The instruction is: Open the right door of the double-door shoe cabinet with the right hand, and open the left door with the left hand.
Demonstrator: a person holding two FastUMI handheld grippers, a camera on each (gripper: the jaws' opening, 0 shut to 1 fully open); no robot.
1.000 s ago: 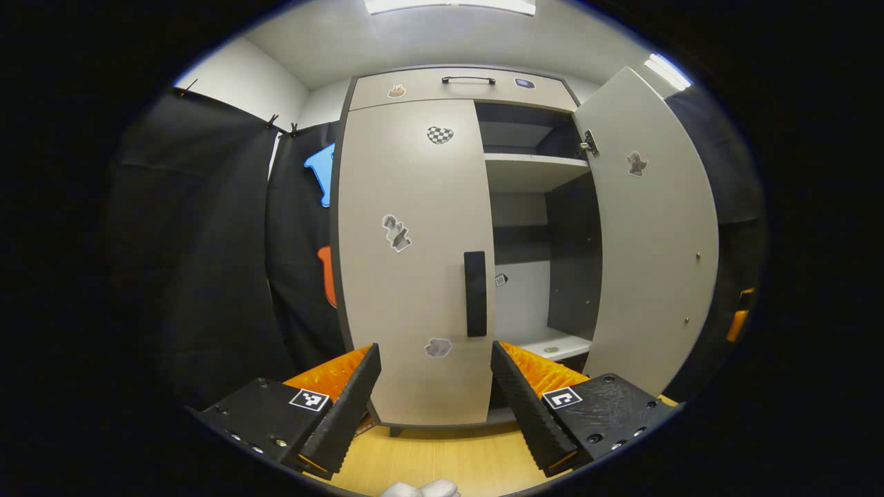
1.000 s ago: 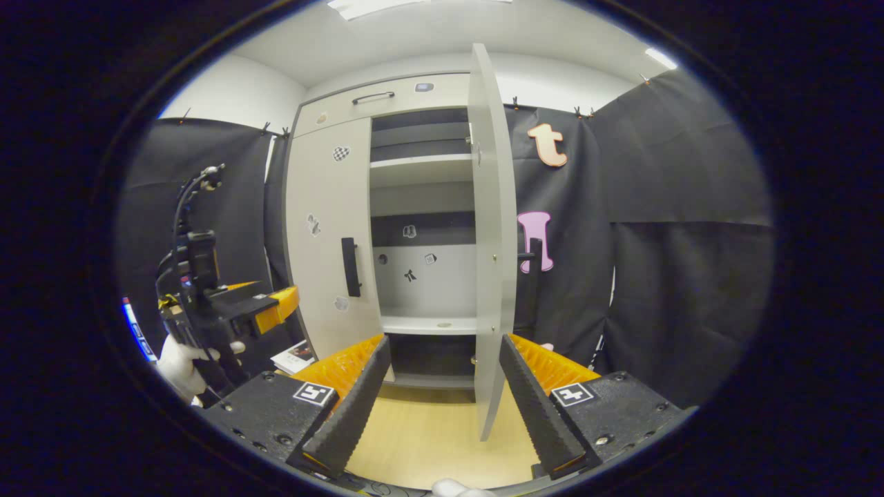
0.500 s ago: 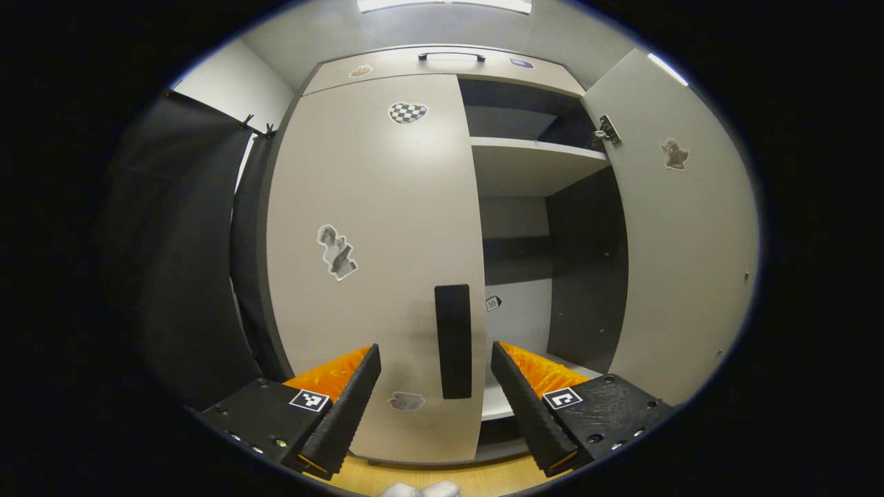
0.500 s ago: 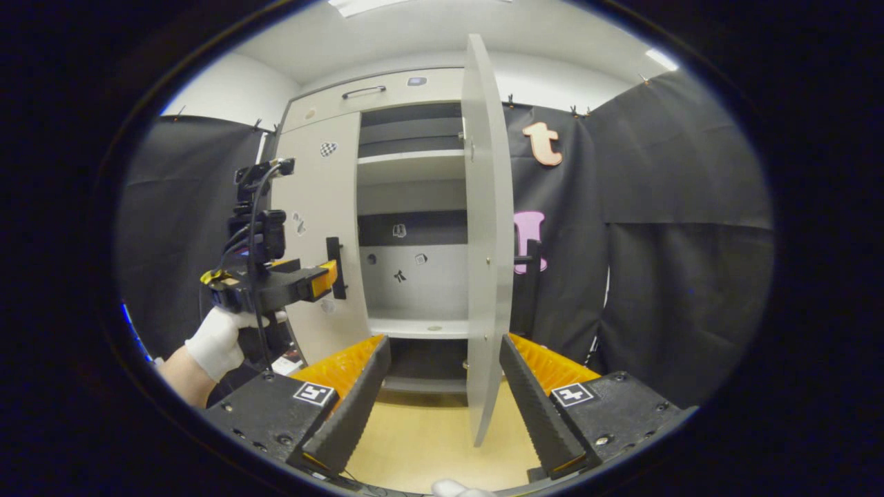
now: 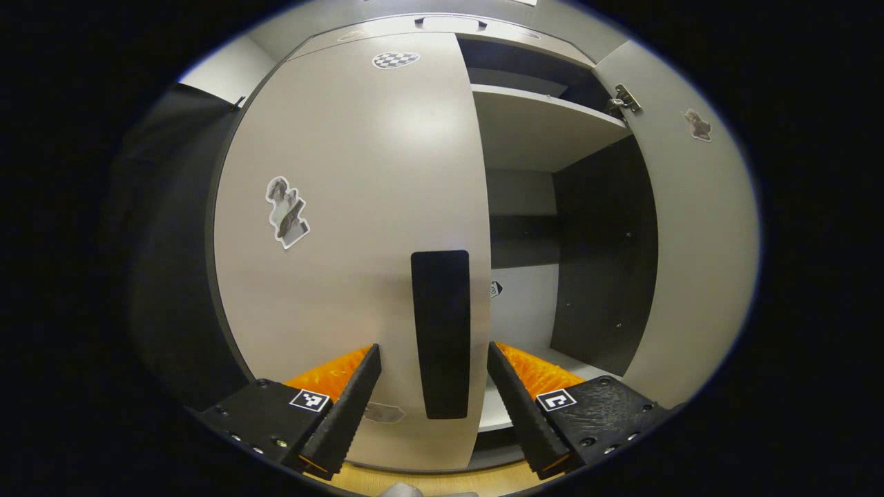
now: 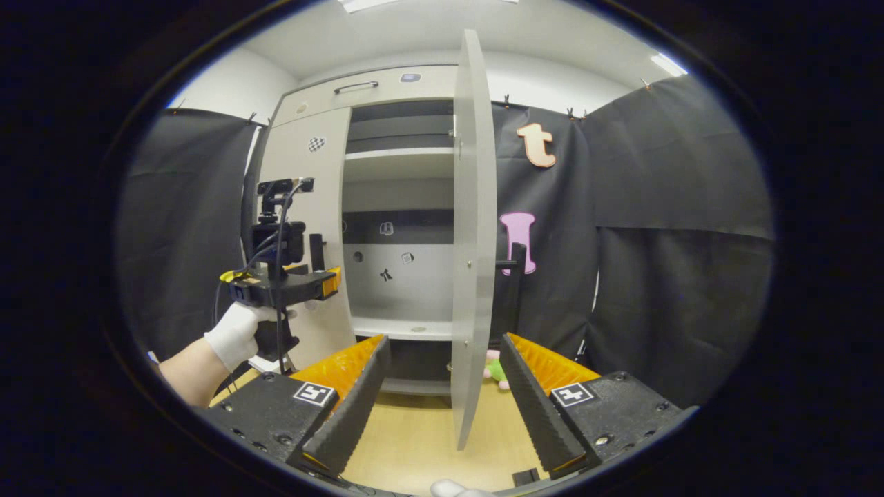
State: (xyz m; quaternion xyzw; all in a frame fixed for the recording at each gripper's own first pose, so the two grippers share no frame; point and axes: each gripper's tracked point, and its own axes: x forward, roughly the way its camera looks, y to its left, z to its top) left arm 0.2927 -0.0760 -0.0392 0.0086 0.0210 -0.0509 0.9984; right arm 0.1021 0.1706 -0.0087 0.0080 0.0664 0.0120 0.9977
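— One door is done, one to go. In the left gripper view my left tool (image 5: 431, 376) is spread wide, with the black handle (image 5: 440, 331) of the closed left door (image 5: 352, 228) standing between its fingers, neither finger pressing on it as far as I can judge through the fisheye.

— And the right side?

— In the right gripper view the right door (image 6: 469, 235) stands swung out, edge-on, between the parted fingers of my right tool (image 6: 442, 397), which holds nothing. Next, I'd say: close the left tool on that handle and pull the door outward on its hinge.
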